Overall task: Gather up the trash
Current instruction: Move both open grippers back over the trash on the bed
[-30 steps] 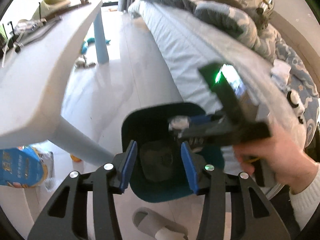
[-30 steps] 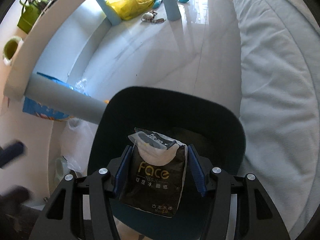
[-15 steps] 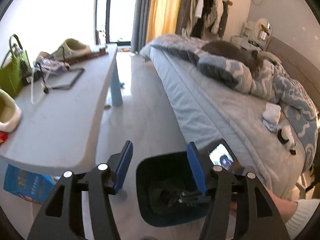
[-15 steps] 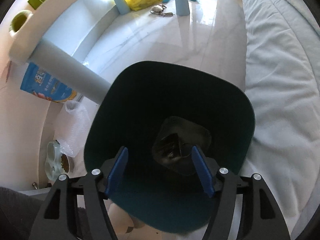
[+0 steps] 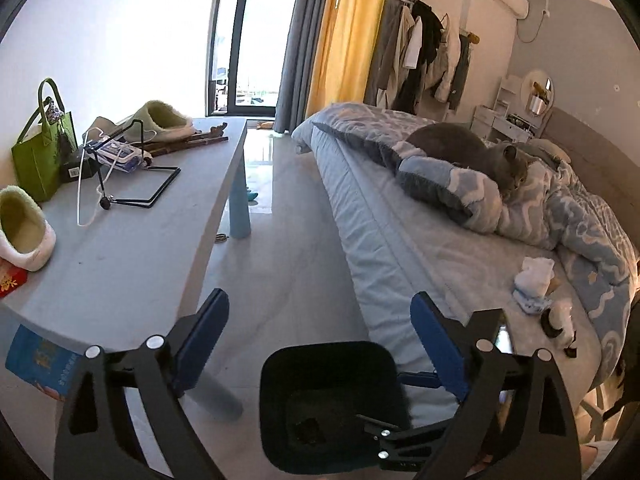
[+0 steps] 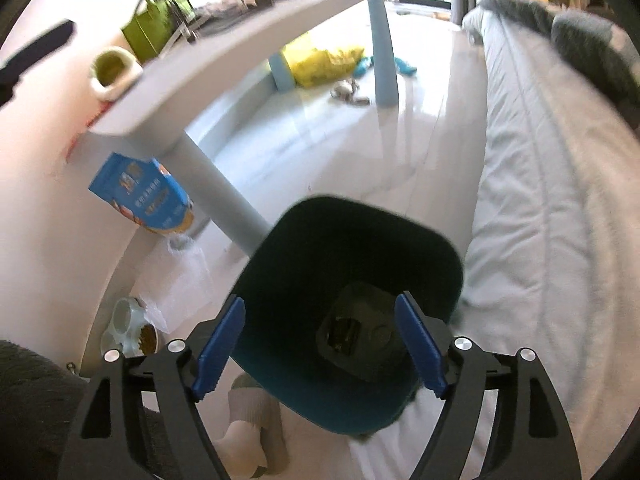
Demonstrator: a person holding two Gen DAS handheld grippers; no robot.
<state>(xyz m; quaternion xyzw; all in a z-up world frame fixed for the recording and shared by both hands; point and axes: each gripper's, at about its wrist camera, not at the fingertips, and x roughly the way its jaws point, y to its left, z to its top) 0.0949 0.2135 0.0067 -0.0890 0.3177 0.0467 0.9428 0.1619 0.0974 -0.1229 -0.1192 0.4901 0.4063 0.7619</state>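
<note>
Both sets of jaws are standing spread, nothing between the pads; each has just been opening. My right gripper is hanging over the dark teal plastic waste bin, which sits on the pale glossy floor between the grey desk leg and the bed with the light blue sheet. The black tissue packet is lying at the bottom of the bin, clear of my pads. My left gripper is pointing out across the room above the same bin.

Step in hand, as I read it: one drop-off is finishing and the search for the next piece is starting.

Candidate trash: a crumpled white-and-blue wad on the bed near the patterned duvet; clear plastic wrap on the floor by the desk leg. A grey cat is resting on the duvet.

Next move, I judge, calls for swinging one gripper toward the wad, keeping jaws wide, approaching low over the sheet, staying clear of the cat.
</note>
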